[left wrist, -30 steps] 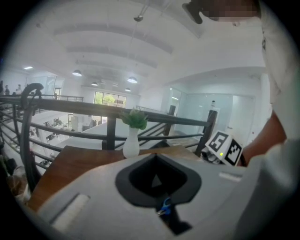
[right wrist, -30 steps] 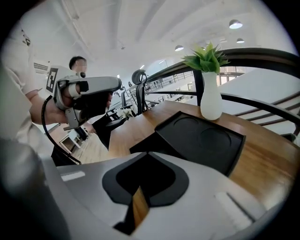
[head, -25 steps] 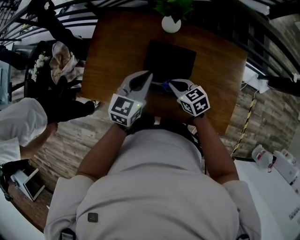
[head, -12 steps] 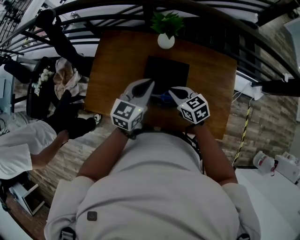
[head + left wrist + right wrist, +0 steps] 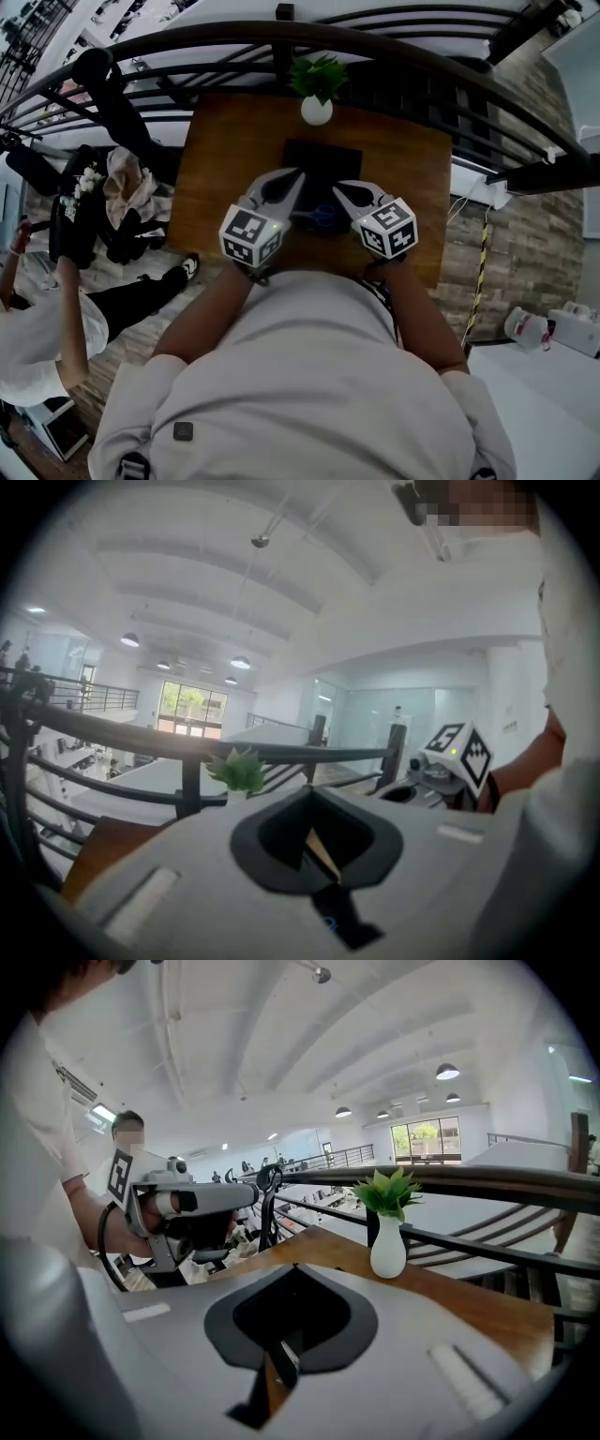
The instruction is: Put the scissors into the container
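Advanced, left gripper (image 5: 298, 175) and right gripper (image 5: 339, 187) flank blue-looped scissors (image 5: 324, 217) by black container (image 5: 322, 157).

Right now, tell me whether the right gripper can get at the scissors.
Probably yes. The scissors lie close beside the right gripper, between the two grippers, and nothing appears to stand in between. Its jaws are together, though, so they would have to open first.

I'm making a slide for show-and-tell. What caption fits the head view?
From above: left gripper and right gripper poised over a wooden table, blue scissors between them, near the dark container.
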The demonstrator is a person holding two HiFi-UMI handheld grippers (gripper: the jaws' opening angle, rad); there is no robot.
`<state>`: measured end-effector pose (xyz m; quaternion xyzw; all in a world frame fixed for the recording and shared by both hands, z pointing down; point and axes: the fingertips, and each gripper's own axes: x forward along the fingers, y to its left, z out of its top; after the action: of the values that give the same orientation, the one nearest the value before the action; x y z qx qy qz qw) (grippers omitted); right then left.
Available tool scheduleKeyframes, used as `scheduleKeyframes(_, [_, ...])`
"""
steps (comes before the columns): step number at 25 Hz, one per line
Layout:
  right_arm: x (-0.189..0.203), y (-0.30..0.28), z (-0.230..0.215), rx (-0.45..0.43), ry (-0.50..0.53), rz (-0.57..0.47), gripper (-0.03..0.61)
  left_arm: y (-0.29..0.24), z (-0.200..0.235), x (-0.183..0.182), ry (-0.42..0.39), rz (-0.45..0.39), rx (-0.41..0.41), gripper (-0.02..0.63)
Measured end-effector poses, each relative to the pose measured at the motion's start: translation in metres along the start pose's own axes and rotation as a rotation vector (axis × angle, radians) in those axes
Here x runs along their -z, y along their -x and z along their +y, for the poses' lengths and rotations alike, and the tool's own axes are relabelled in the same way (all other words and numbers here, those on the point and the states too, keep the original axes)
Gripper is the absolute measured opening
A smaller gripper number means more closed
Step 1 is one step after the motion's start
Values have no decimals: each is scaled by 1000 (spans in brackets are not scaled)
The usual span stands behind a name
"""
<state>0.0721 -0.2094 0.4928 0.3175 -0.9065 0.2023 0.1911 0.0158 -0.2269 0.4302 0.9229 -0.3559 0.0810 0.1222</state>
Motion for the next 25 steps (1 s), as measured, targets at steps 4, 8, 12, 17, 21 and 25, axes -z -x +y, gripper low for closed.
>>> scheduleKeyframes(4, [-11, 6, 2, 22, 4, -23, 6, -1, 1, -8, -8, -16, 18, 0])
scheduleKeyframes(8, [-18, 9, 5, 37, 1, -34, 6, 0, 2, -17, -13, -27, 33, 0])
scheduleKeyframes(12, [-23, 8, 9, 49, 0, -40, 6, 3, 4, -20, -16, -33, 45, 0])
scheduleKeyframes(17, [-27, 5, 15, 66, 2, -51, 6, 11, 7, -21, -20, -37, 59, 0])
scheduleKeyframes(21, [-32, 1, 26, 72, -2, -63, 6, 24, 8, -21, -24, -37, 69, 0])
scheduleKeyframes(25, [-34, -5, 39, 80, -3, -70, 6, 37, 10, -20, -29, -33, 81, 0])
